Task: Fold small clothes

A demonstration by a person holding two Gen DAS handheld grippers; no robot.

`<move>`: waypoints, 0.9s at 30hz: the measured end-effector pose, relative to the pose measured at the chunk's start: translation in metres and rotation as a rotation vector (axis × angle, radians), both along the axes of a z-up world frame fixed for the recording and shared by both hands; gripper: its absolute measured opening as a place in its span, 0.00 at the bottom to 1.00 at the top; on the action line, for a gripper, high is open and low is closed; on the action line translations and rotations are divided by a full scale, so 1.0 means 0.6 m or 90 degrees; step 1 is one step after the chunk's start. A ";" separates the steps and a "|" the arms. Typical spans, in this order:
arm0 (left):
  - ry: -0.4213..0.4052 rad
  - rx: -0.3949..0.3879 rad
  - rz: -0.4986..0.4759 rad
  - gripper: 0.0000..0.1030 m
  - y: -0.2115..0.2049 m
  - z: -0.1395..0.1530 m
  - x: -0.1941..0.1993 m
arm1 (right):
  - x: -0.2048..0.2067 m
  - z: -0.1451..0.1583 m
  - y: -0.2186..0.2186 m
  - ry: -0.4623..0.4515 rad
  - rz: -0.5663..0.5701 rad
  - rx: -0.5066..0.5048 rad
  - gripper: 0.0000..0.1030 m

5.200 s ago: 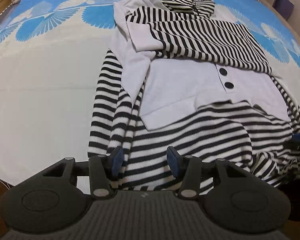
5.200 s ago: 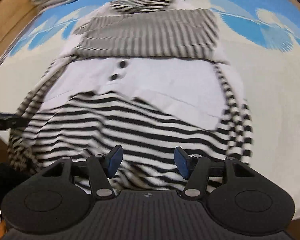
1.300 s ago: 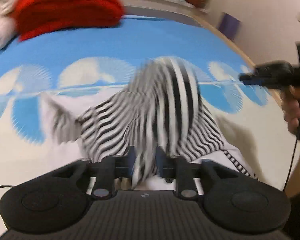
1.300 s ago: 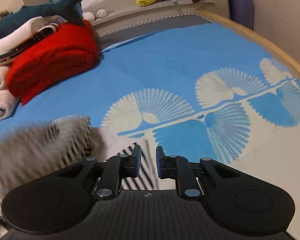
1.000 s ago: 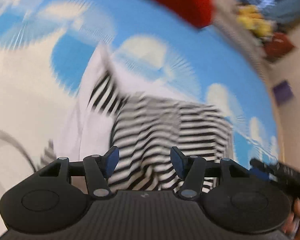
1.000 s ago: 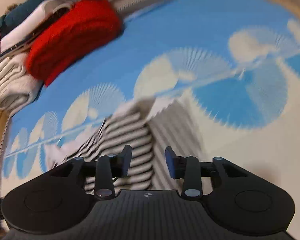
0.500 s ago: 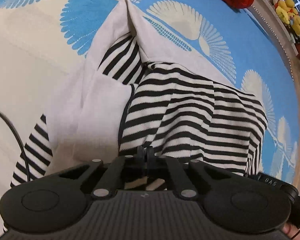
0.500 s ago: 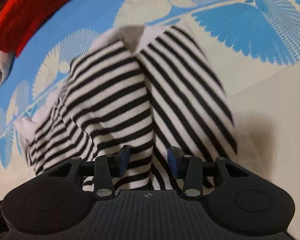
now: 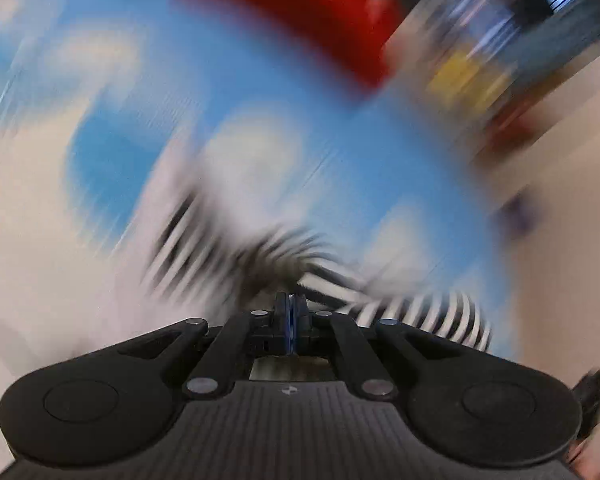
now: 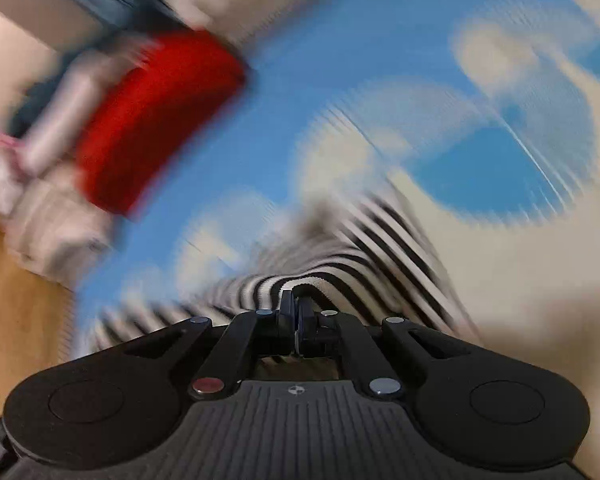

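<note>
Both views are smeared by motion. The black-and-white striped garment [image 9: 420, 312] lies bunched on the blue and cream bed sheet [image 9: 340, 140], just beyond my left gripper [image 9: 292, 306]. That gripper's jaws are pressed together, and the cloth is drawn up to its tips. In the right wrist view a raised fold of the striped garment [image 10: 340, 264] runs into my right gripper [image 10: 296, 304]. Its jaws are closing and stand together on that fold. How much cloth each gripper pinches is hidden behind the fingers.
A folded red item [image 10: 152, 120] lies at the far end of the bed sheet [image 10: 500, 280], with pale folded clothes [image 10: 60, 232] beside it. A wooden bed edge [image 10: 20, 300] runs along the left. The red item [image 9: 300, 12] is also far off in the left wrist view.
The right jaws have closed on the striped cloth; half a second ago they were apart. Both grippers have swung fast, and more of the far end of the bed is in view.
</note>
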State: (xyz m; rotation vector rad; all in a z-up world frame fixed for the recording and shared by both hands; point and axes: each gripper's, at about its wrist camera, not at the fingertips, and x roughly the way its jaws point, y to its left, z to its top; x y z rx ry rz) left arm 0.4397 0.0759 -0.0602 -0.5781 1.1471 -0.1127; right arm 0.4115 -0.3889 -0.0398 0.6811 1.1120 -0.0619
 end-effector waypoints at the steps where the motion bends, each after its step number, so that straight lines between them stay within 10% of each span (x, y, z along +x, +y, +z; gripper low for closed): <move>1: 0.095 0.040 -0.014 0.01 -0.002 -0.041 -0.002 | -0.002 -0.031 -0.002 0.055 0.005 0.004 0.01; 5: 0.135 0.029 0.044 0.06 0.015 -0.067 -0.014 | -0.004 -0.084 0.013 0.136 0.038 -0.004 0.09; 7: 0.093 0.001 0.077 0.44 0.022 -0.044 -0.013 | 0.002 -0.070 0.013 0.104 0.040 -0.027 0.18; 9: 0.087 -0.009 0.088 0.55 0.019 -0.038 -0.012 | 0.009 -0.057 0.019 0.064 0.041 -0.062 0.37; 17: 0.141 -0.041 0.068 0.54 -0.025 -0.066 -0.006 | 0.060 -0.074 0.028 0.049 0.055 -0.096 0.39; 27: 0.053 -0.047 0.088 0.53 -0.052 -0.004 -0.008 | 0.066 -0.066 0.041 0.019 0.054 -0.084 0.25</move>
